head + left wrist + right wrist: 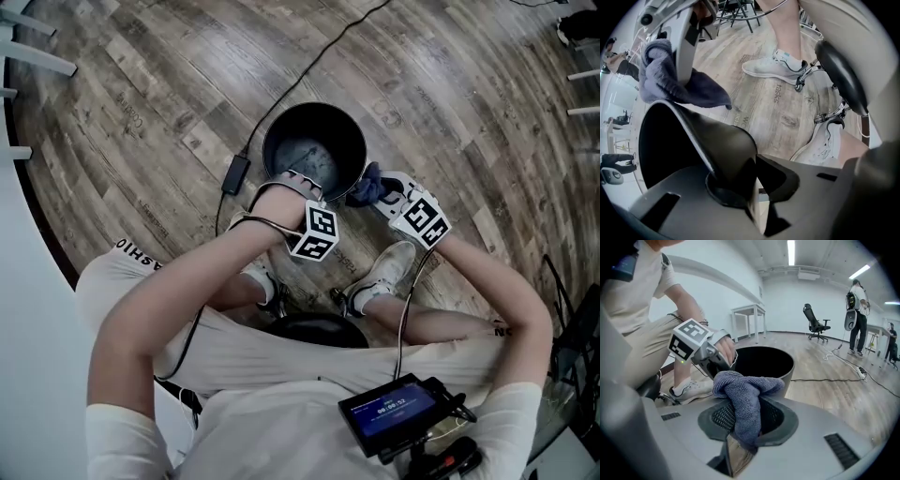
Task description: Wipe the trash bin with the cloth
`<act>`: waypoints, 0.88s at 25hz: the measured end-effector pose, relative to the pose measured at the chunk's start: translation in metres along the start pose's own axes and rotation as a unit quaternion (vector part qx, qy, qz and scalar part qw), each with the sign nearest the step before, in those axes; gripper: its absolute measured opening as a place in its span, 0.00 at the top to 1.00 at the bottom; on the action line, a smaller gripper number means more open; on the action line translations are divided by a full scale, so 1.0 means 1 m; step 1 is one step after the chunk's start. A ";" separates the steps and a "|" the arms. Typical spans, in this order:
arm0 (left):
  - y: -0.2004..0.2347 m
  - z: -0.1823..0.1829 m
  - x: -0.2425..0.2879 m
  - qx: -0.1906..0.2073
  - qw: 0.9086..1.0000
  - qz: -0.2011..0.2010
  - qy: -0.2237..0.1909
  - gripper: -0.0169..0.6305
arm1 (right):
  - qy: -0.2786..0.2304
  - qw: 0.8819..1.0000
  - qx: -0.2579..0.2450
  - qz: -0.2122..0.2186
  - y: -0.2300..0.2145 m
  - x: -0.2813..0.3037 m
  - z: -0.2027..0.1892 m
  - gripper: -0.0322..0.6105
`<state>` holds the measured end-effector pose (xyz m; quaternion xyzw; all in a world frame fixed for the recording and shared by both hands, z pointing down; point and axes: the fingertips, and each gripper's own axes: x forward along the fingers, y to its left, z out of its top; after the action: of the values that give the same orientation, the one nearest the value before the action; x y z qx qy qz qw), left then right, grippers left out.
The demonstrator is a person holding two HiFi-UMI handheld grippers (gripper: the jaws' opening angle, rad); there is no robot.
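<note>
So the left gripper [296, 184] has its fingers clamped on the trash bin's [281, 122] near rim. The right gripper [384, 192] fingers pinch the blue cloth [366, 187], which is just outside the rim on the bin's right, so that hand's the closer 1 for wiping.

A weathered wood-plank floor [450, 112] runs through the whole room, with a black cable [314, 60] snaking across it. White walls [787, 301] rise to a white ceiling lit by long strip lights [791, 251]. A white table [749, 314] stands by the wall, with a black office chair [815, 320] farther along. At the far right stands a person [857, 296], and another cable [853, 365] trails over the boards nearby.
</note>
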<state>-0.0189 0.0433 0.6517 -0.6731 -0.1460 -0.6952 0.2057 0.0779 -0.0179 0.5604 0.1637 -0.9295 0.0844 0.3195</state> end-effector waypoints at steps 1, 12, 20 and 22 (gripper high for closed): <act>0.000 0.000 0.000 0.000 1.000 0.000 0.000 0.86 | 0.000 1.000 -0.001 -0.006 -0.003 0.003 0.004 0.79; 0.001 0.003 -0.001 0.007 1.000 0.010 -0.012 0.85 | 0.097 0.995 -0.018 0.006 -0.022 0.087 -0.094 0.79; 0.002 0.007 -0.001 0.006 1.000 0.011 -0.023 0.85 | 0.180 0.983 -0.009 0.014 -0.032 0.152 -0.177 0.79; 0.001 0.006 -0.001 -0.002 1.000 0.009 -0.022 0.85 | 0.189 0.982 -0.008 0.015 -0.030 0.148 -0.175 0.79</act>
<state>-0.0127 0.0451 0.6511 -0.6896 -0.1428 -0.6790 0.2073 0.0779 -0.0369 0.7905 0.1285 -0.8553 0.1110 0.4896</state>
